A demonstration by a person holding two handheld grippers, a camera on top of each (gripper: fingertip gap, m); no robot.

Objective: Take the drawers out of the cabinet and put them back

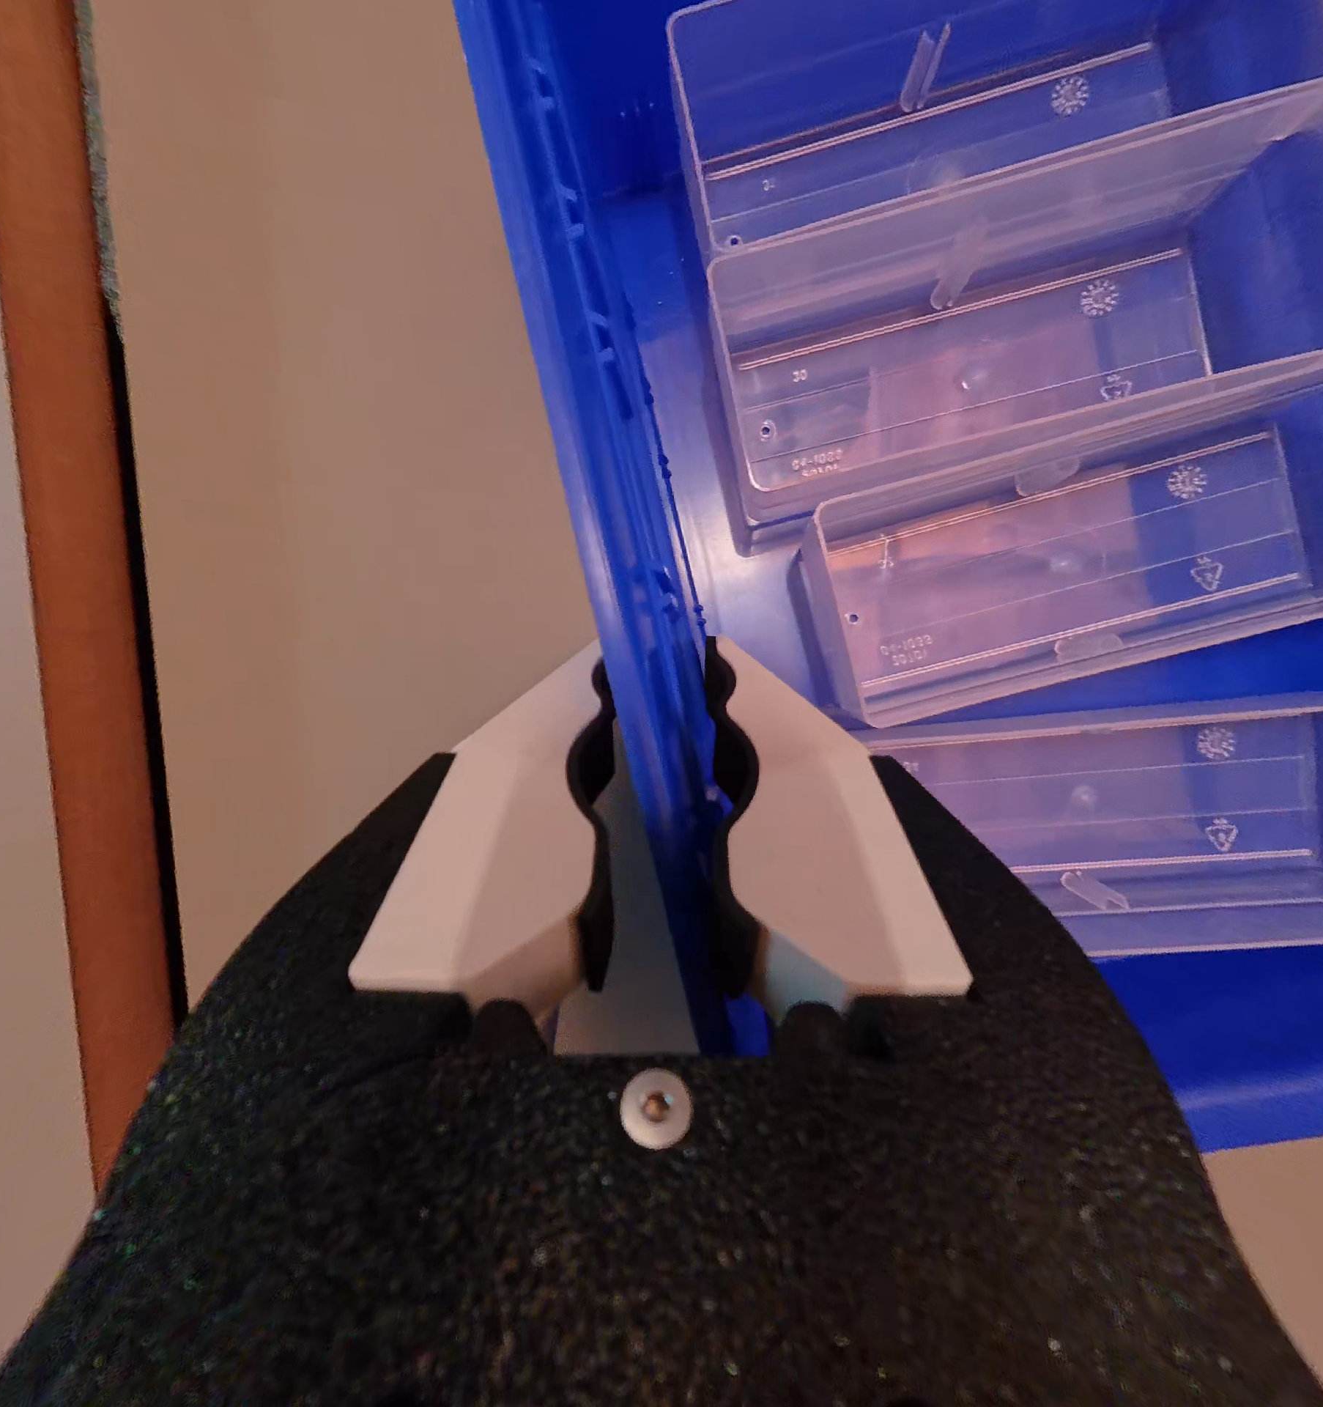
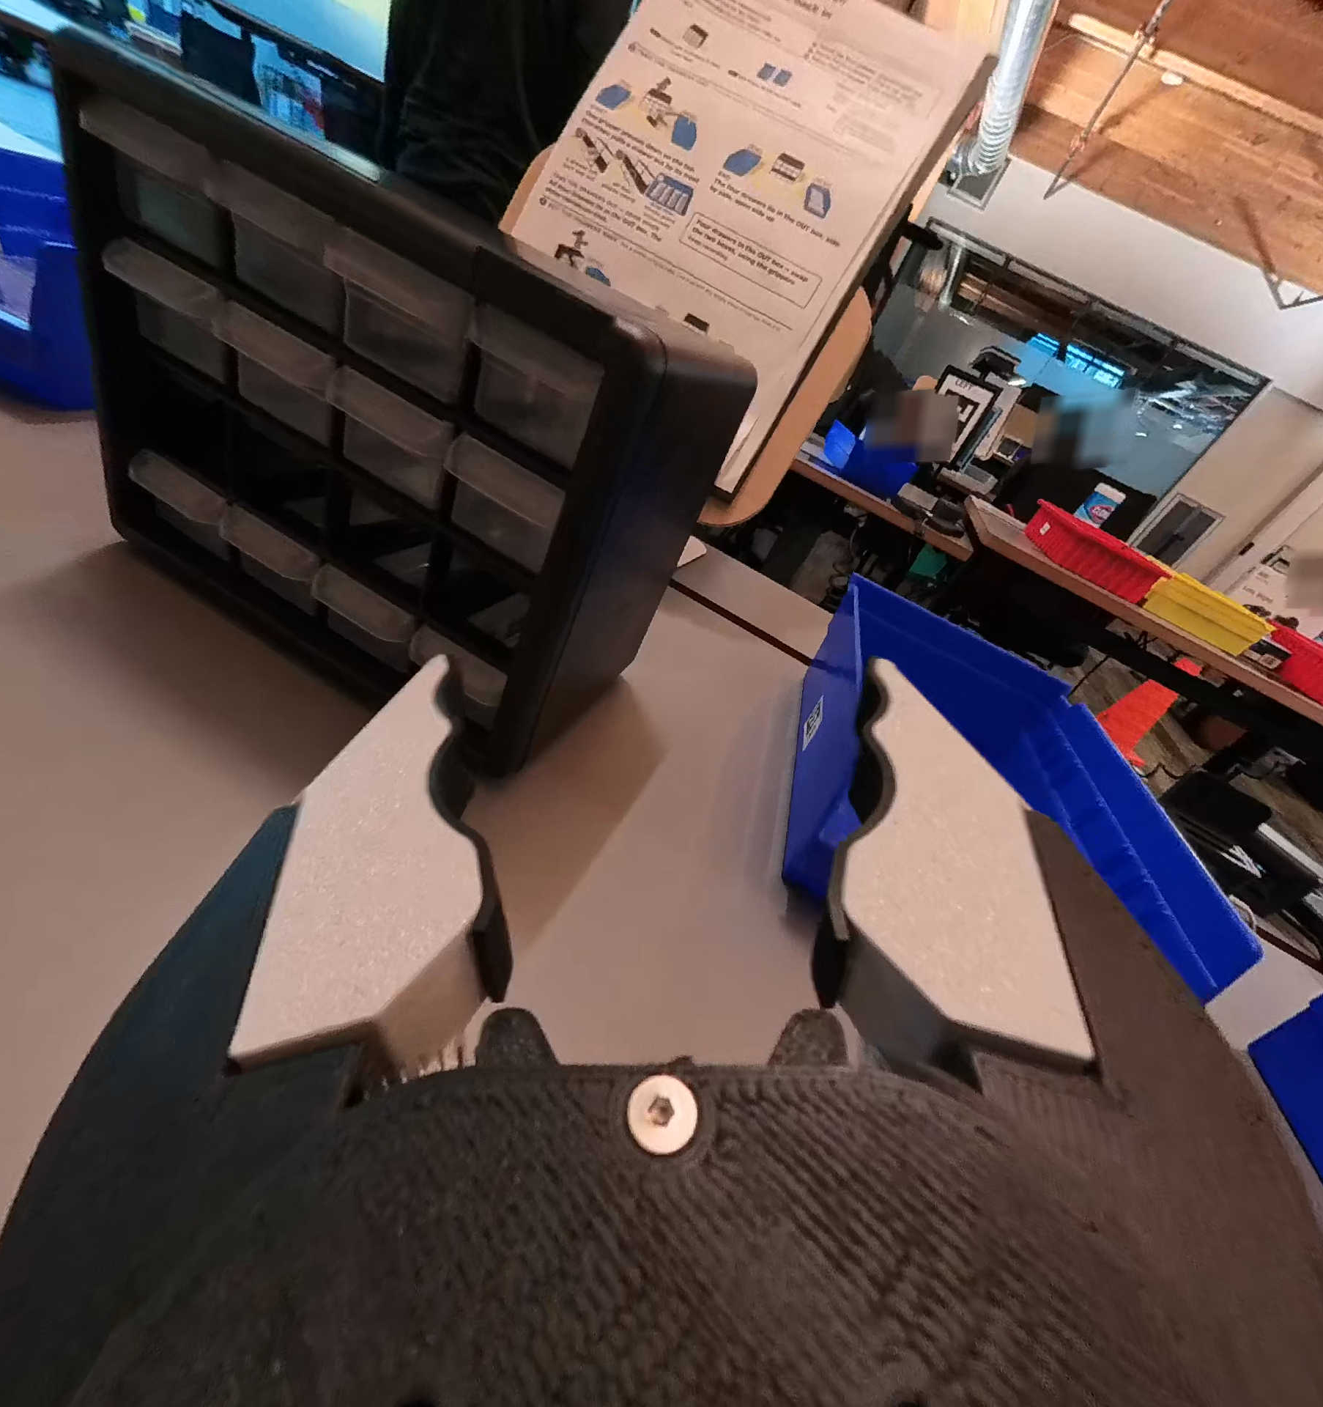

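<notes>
In the left wrist view my left gripper (image 1: 655,670) is shut on the side wall of a blue bin (image 1: 567,228), one finger on each side of the rim. Several clear plastic drawers (image 1: 1024,365) lie in that bin, most side by side, one (image 1: 1054,601) skewed. In the right wrist view my right gripper (image 2: 655,693) is open and empty above the grey table (image 2: 628,875). It is between a black drawer cabinet (image 2: 354,396) on the left and a second blue bin (image 2: 1024,769) on the right. The cabinet holds many clear drawers; some slots are dark and empty.
A brown table edge (image 1: 57,457) runs along the left of the left wrist view. A printed instruction sheet on a stand (image 2: 742,175) is behind the cabinet. Another blue bin (image 2: 11,251) sits at far left. Tables with red and yellow trays (image 2: 1145,579) are farther back.
</notes>
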